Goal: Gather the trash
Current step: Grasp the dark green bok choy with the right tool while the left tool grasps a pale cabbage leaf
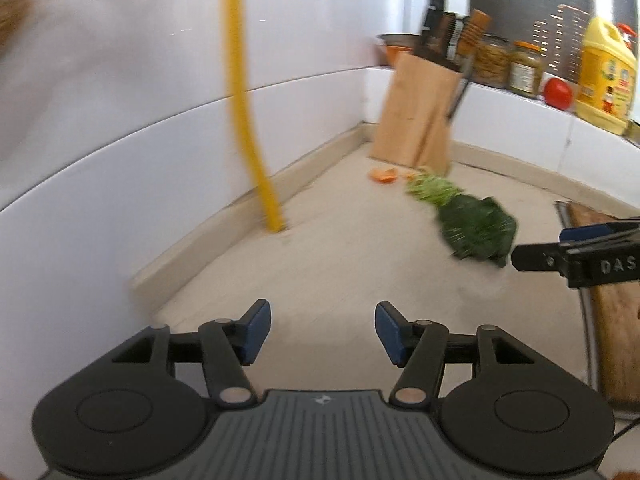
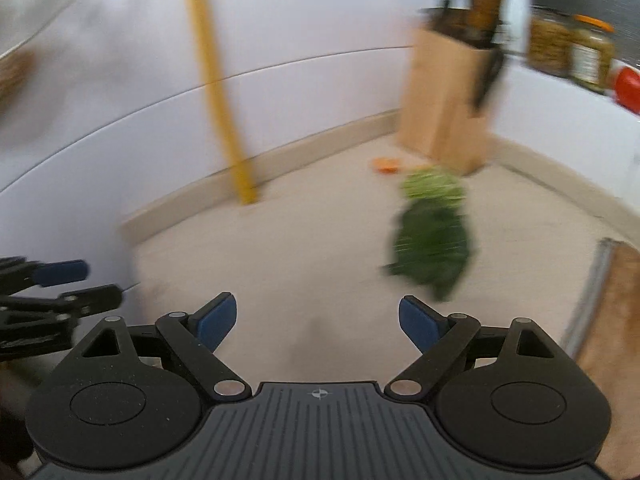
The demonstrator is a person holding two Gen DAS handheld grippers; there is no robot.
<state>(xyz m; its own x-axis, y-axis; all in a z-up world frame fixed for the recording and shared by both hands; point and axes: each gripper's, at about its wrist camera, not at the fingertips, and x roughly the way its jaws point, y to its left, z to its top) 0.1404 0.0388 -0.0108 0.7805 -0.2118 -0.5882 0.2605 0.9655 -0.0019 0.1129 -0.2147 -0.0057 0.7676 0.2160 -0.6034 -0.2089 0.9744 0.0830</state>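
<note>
Here both tools tilt down over a pale counter (image 1: pixel 328 248), side by side. The left gripper (image 1: pixel 322 330) stands partly spread with nothing between its blue pads; the right gripper (image 2: pixel 317 322) gapes wider, also empty, and its finger, lettered "DAS", enters the left view from the right. The trash lies far ahead: a leafy green bunch (image 1: pixel 472 228) right of centre and an orange peel (image 1: pixel 384 175) beyond it, near the wooden knife block (image 1: pixel 420 116). Jar and yellow bottle (image 1: pixel 606 76) labels are too blurred to read.
</note>
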